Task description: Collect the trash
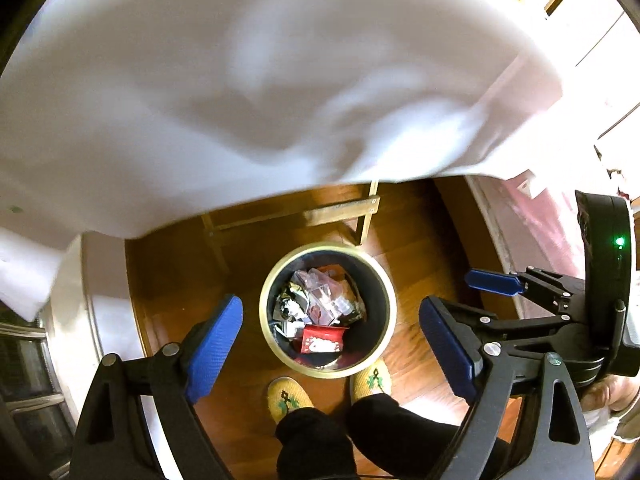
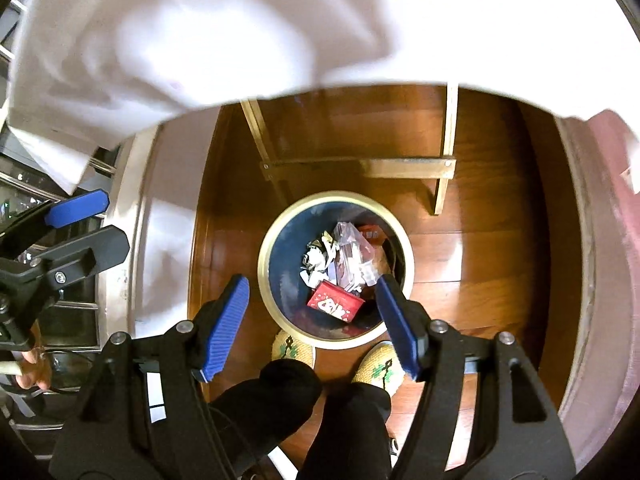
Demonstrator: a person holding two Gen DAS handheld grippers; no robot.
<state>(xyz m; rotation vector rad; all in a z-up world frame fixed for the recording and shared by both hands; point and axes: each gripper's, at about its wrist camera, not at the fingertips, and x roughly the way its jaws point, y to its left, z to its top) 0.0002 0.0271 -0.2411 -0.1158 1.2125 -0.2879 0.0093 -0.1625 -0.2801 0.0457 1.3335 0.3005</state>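
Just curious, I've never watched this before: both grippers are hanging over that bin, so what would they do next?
Probably lift away to fetch more trash. Both the left gripper and right gripper are open and empty, and the red packet already lies inside the bin.

I saw a wooden floor point(image 2: 480, 240). A round bin point(image 2: 276, 240) with trash stood on it, beside a brass frame point(image 2: 400, 168). Two yellow slippers point(image 2: 376, 368) stood just by the bin.
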